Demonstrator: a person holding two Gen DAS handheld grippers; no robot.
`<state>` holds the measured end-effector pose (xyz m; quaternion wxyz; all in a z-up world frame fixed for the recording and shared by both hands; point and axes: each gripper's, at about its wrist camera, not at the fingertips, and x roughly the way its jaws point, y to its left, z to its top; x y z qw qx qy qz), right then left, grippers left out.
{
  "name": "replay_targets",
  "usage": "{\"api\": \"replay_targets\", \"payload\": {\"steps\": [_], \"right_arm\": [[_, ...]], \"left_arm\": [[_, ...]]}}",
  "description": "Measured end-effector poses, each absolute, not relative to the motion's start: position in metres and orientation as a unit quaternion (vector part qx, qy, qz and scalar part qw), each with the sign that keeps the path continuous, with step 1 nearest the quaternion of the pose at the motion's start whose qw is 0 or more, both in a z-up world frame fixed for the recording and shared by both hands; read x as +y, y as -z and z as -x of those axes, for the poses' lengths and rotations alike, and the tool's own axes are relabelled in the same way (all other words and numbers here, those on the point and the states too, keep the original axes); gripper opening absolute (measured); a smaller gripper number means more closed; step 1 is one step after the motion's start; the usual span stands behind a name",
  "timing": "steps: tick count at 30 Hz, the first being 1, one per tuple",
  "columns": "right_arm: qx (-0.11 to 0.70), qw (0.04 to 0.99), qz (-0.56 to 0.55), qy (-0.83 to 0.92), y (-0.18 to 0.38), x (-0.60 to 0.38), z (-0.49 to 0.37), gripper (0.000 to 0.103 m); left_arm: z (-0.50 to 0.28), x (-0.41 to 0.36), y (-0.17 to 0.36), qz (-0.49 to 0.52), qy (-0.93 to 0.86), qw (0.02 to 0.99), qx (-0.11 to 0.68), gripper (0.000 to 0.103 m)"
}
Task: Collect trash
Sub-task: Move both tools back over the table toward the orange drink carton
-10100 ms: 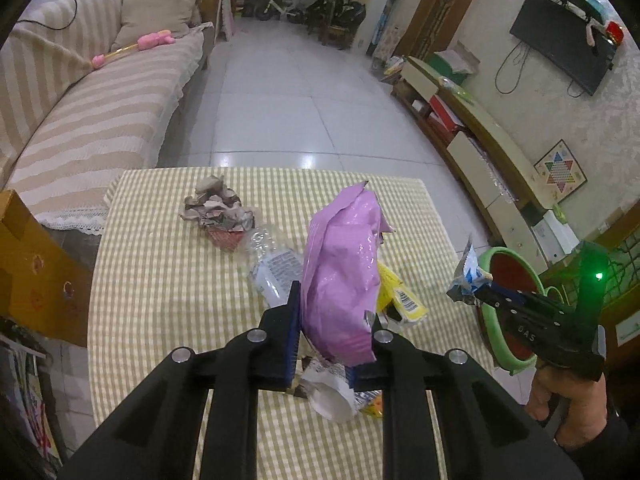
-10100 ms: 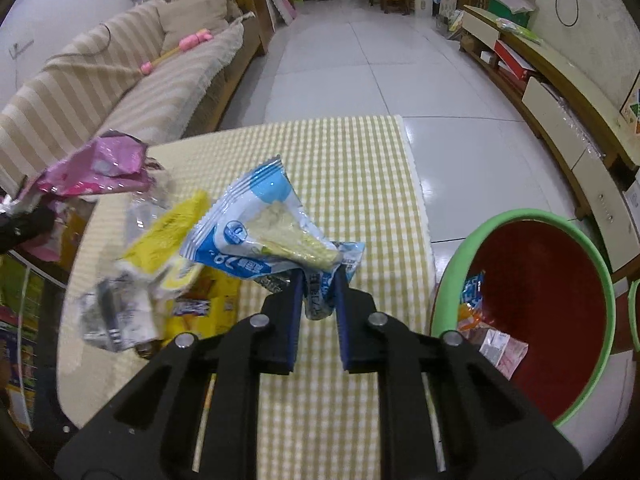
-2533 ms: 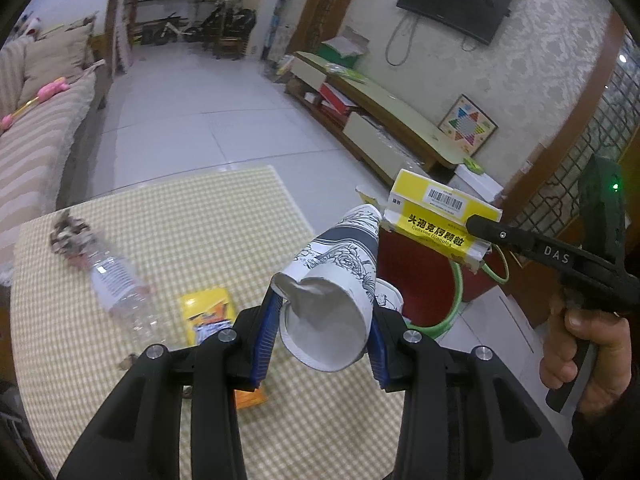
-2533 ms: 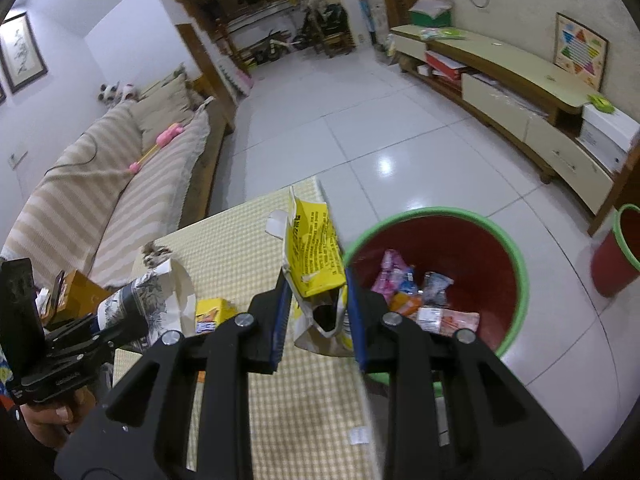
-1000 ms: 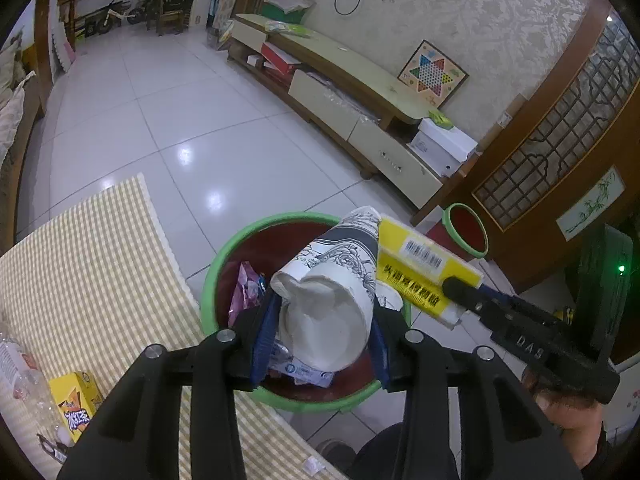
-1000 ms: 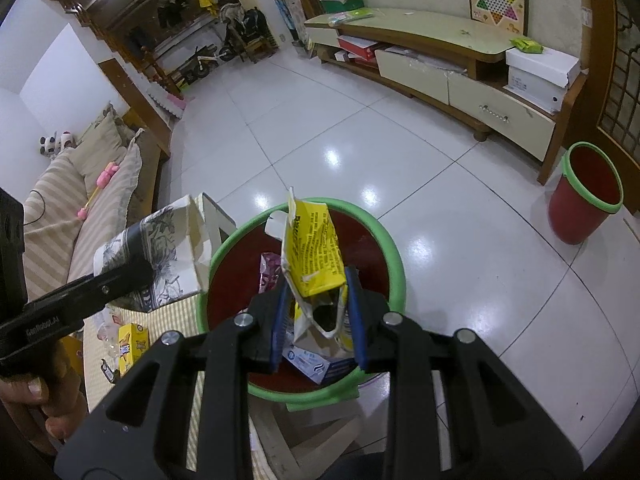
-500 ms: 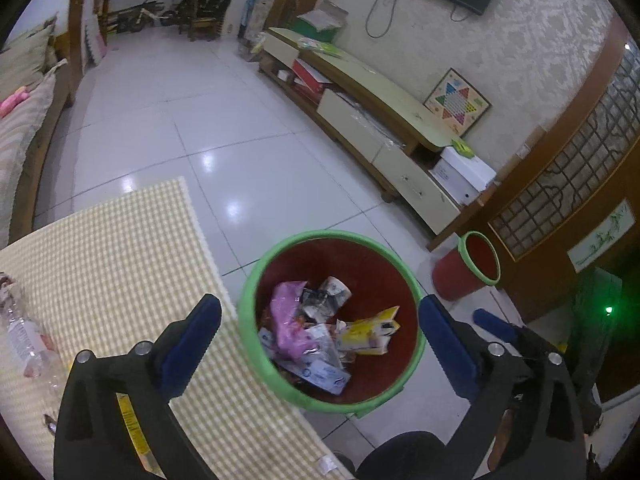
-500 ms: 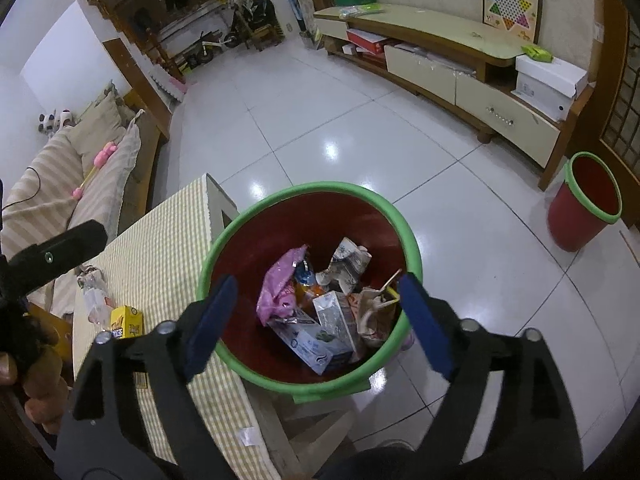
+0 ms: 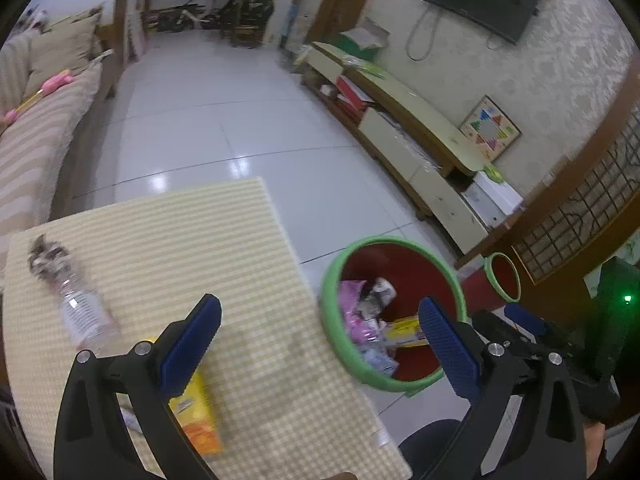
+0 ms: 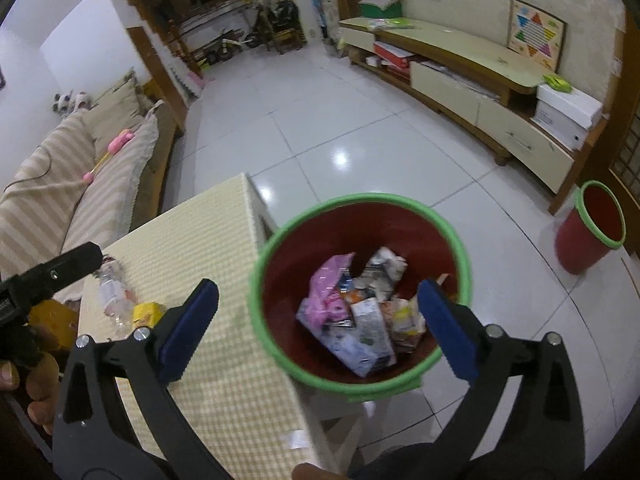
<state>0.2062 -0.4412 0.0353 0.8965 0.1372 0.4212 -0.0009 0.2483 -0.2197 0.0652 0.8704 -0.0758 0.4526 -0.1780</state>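
Both our left claw [image 9: 320, 344] and right claw [image 10: 316, 322] gape empty by the bin [image 10: 460, 248], placed beside the table [image 9: 224, 240] so the bottle [image 9: 82, 316] and yellow box [image 9: 196, 416] travel little.

Ahead of the gripper, a glossy tiled floor [image 10: 320, 132]; beside it, a matt checked cloth table cover [image 9: 168, 240], a clear crinkled plastic bottle [image 9: 82, 316], and a smooth plastic bin [image 10: 360, 216] holding shiny wrappers.

The yellow box [image 9: 195, 412] is half hidden behind a finger [image 9: 191, 344] of the left gripper, the bottle [image 9: 82, 317] is smeared by blur, and print on the wrappers [image 10: 360, 312] in the bin is unreadable.
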Motion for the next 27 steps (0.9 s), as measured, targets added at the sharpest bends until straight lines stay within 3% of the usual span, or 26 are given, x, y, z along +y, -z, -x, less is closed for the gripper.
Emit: {"api": "replay_targets", "payload": {"steps": [15, 27], "right_arm": [[0.436, 0.892, -0.089, -0.075, -0.033, -0.326, -0.218, 0.098], [0.474, 0.871, -0.047, -0.122, 0.001, -0.237, -0.218, 0.098]], "left_arm": [[-0.222, -0.085, -0.062, 0.12, 0.091, 0.883, 0.445, 0.095], [-0.208, 0.006, -0.041, 0.147, 0.033, 0.883, 0.445, 0.095]]}}
